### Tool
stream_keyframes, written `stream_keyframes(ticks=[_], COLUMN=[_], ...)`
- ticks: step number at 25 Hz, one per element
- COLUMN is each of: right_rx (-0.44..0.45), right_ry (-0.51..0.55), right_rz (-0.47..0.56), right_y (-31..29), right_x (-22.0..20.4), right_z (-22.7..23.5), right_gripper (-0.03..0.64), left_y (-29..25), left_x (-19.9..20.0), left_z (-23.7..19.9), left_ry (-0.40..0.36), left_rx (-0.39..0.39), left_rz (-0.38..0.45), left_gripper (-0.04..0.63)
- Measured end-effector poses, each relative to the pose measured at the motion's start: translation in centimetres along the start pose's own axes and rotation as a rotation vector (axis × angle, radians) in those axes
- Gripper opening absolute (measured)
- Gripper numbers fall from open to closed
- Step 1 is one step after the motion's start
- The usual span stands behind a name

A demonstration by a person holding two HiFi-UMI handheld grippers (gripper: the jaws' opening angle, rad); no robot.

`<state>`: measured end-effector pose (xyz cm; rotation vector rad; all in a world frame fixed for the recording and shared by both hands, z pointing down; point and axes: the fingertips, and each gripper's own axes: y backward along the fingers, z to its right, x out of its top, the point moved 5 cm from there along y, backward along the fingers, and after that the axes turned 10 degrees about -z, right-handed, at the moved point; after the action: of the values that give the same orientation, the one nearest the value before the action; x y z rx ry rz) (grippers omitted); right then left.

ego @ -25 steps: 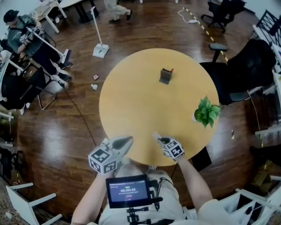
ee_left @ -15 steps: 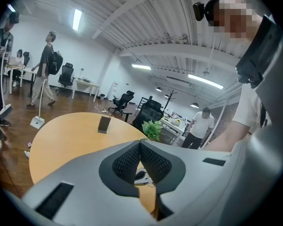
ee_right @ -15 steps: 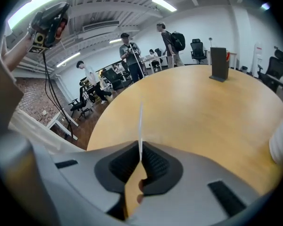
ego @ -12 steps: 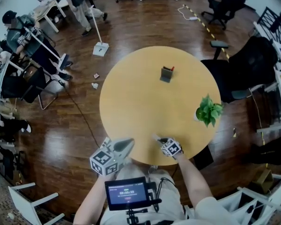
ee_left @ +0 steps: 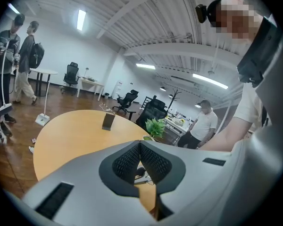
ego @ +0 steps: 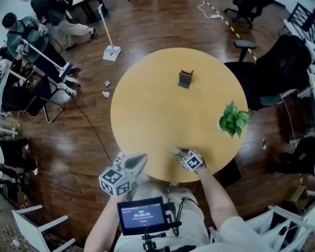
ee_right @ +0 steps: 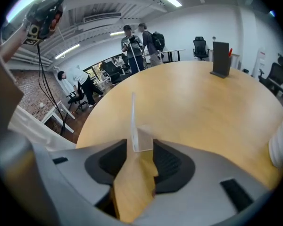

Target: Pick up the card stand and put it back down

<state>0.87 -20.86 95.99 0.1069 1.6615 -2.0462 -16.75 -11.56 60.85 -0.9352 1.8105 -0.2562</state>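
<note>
The card stand point(ee_right: 134, 136) is a clear acrylic piece with a thin upright pane. It stands on the round yellow table point(ego: 157, 119) near its front edge. My right gripper point(ee_right: 138, 150) points down at it, jaws on either side of its base. Those jaws have just been opening; the stand is between them, and a gap shows at each pad. In the head view the right gripper point(ego: 179, 154) is at the table's near rim, and the stand is too faint to make out. My left gripper point(ee_left: 140, 147) is shut on nothing, off the rim to the left point(ego: 136, 162).
A dark holder point(ego: 185, 79) with a red tip stands on the far part of the table, also seen as the holder point(ee_right: 221, 59). A potted plant point(ego: 232, 119) sits at the right edge. Office chairs point(ego: 275, 72) ring the table; people stand far left.
My right gripper has sunk a little toward the table's near edge. My left gripper has stayed put. A person at the back has walked to the left.
</note>
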Motion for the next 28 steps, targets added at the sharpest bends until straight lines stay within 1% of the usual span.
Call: stream_keyframes(ticks=[2,5,11,14,16,18,20,23,28], right_rx=[-0.032,-0.065,-0.122,-0.179,-0.233,-0.293,-0.353,-0.433,-0.553], right_ry=[-0.031,-0.108,-0.316,-0.452,-0.543,-0.608,-0.641,-0.652,-0.653], right_rz=[0.055,0.157,0.378,0.497,0.588,0.671,0.748,0.834,0.876], right_y=[1.1,3.5,10.4,14.8,18.0,21.2,24.1,27.6,31.2], right_x=[0.0,-0.4,-1.0,-1.0,-1.1,-1.1,-0.7,0.7,3.4], right_z=[0.3,0.9,1.3,0.6,0.1,-1.1,-2.7,-5.9,-11.5], right_gripper=[0.216,0.216,0.213,0.205,0.17,0.166,0.161,0.161,0.159], left_y=[0.0,0.2,1.2,2.1,2.7,3.6,5.0,7.6,12.1], left_x=[0.0,0.1,0.3,-0.2,-0.5,-0.6,-0.4,0.2,-0.4], left_z=[0.1,0.3,-0.3,-1.0,-1.5,-2.0,-2.6,-4.0,-7.2], left_ry=[-0.007,-0.017,-0.041,-0.05,-0.057,-0.073,-0.102,-0.139,-0.153], left_rx=[0.004,0.02,0.042,0.018,-0.012,-0.044,-0.073,-0.106,-0.137], left_rz=[-0.002,0.002,0.034,0.039,0.04,0.043,0.05,0.07,0.102], left_gripper=[0.0,0.0,0.0,0.0,0.0,0.0,0.0,0.0,0.0])
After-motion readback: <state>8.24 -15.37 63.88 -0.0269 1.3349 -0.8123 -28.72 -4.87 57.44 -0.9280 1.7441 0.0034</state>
